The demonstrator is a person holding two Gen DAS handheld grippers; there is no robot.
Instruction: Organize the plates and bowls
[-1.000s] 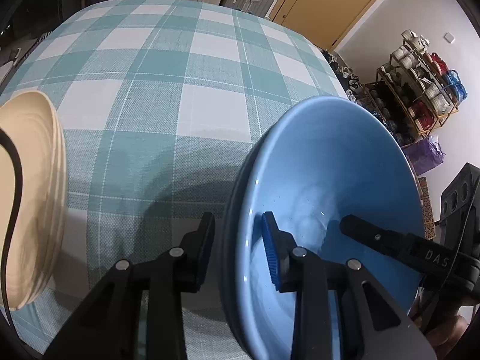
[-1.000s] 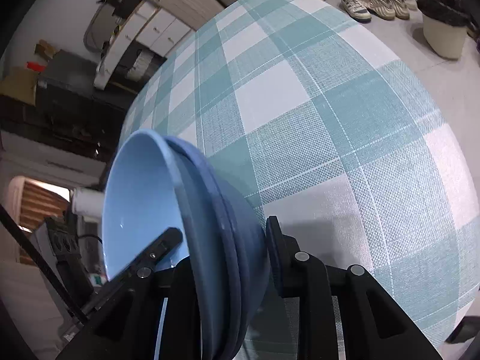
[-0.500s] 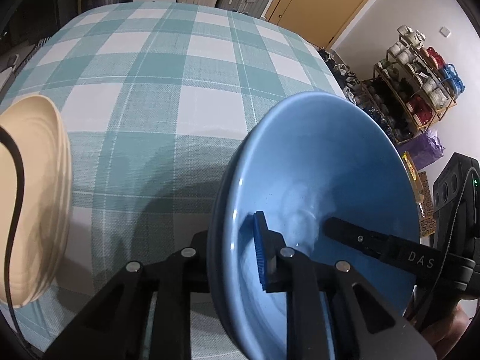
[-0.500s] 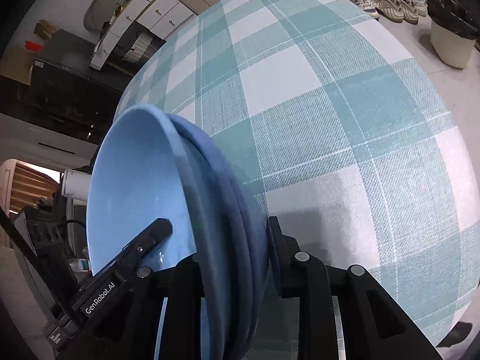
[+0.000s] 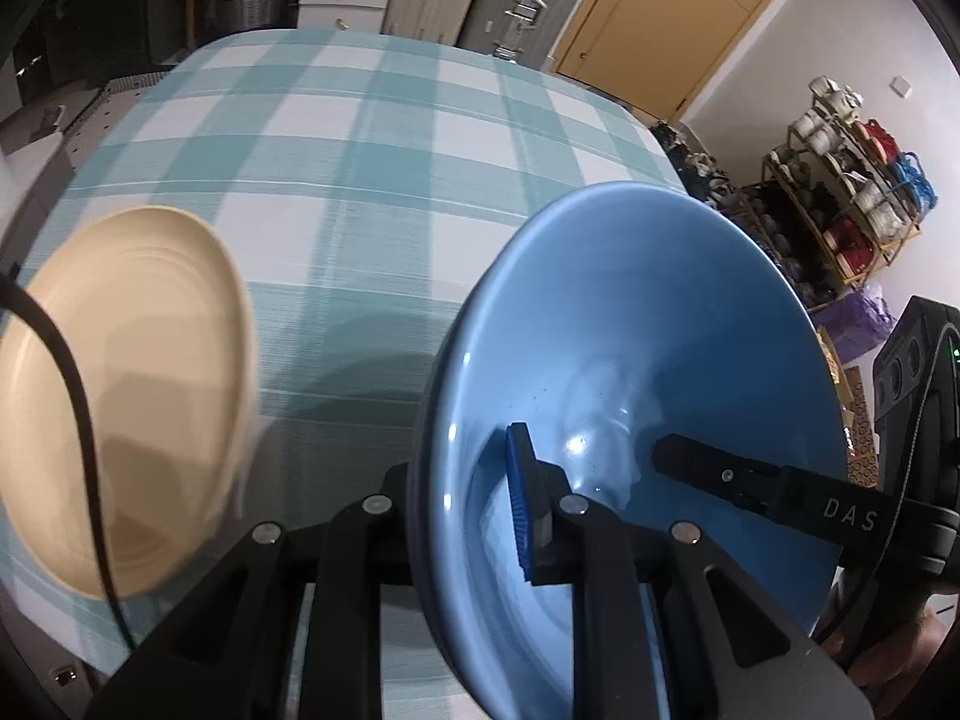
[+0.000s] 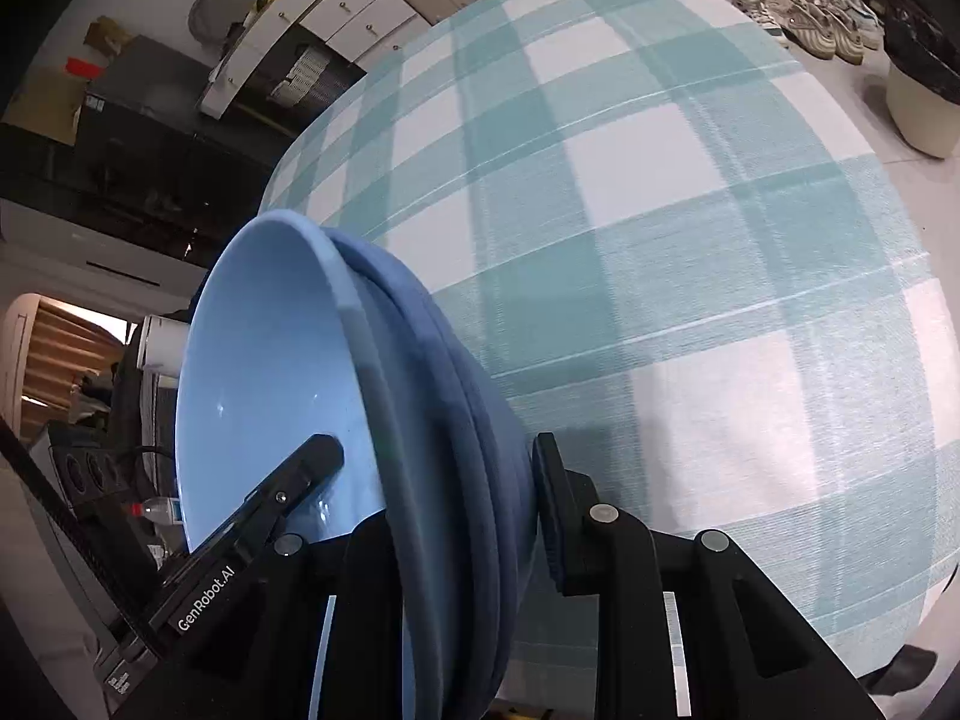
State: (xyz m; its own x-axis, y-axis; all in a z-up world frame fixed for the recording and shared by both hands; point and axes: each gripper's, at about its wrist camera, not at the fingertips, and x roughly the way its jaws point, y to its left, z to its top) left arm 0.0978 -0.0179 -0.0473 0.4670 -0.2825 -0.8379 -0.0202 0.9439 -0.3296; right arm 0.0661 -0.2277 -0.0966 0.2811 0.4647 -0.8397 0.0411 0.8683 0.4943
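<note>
A stack of blue bowls [image 5: 648,372] is held up between both grippers above the checked table [image 5: 390,138]. My left gripper [image 5: 462,504] is shut on the stack's near rim, blue pad inside the top bowl. My right gripper [image 6: 456,480] is shut on the opposite rim [image 6: 420,396]; one of its fingers [image 5: 720,474] shows inside the bowl in the left wrist view. A stack of cream plates [image 5: 126,396] lies on the table to the left, blurred.
A black cable [image 5: 66,384] crosses in front of the cream plates. The teal and white tablecloth [image 6: 690,240] spreads ahead. A shelf of cups [image 5: 852,180] and a wooden door [image 5: 660,18] stand beyond the table, with shoes [image 6: 810,18] on the floor.
The blue bowls, held by both grippers, have swung left, so the cream plates now show more fully. Both grips are unchanged.
</note>
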